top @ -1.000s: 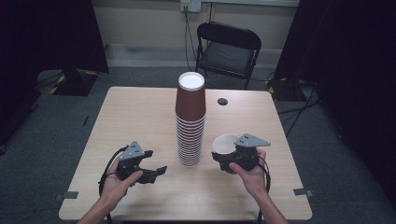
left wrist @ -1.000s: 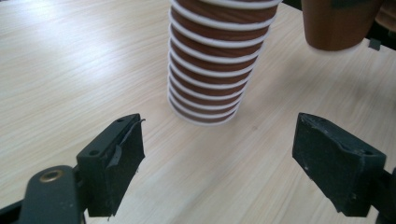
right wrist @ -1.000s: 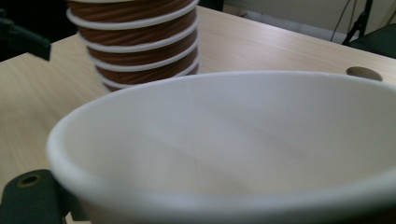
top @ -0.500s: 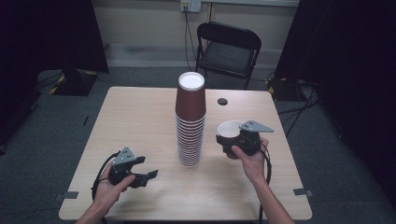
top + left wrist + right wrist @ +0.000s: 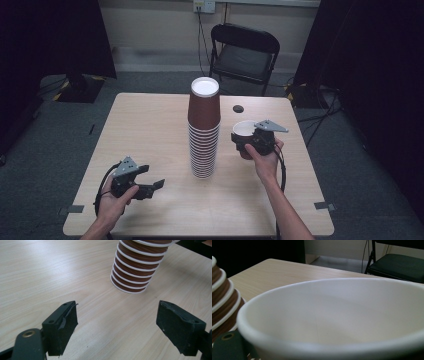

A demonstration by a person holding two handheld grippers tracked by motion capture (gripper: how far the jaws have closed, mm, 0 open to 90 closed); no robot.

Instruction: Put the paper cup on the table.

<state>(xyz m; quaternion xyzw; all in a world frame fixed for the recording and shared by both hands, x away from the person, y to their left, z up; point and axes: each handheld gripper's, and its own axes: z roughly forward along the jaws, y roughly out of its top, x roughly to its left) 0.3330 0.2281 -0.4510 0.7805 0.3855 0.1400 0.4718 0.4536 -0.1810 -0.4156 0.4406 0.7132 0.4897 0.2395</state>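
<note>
1. One paper cup (image 5: pixel 243 131) sits clamped in the right gripper (image 5: pixel 250 142), mouth up, just right of the cup stack (image 5: pixel 203 131).
2. Left gripper (image 5: pixel 150 186): jaws just opening, wide apart, nothing between them, low over the table (image 5: pixel 150 125), stack well ahead.

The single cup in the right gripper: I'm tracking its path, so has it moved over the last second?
Yes. The cup went farther up the table, toward the small dark disc.

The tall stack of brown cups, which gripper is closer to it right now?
Right. The right gripper sits just beside the cup stack holding a single cup; the left gripper is farther off, near the table's front edge.
</note>
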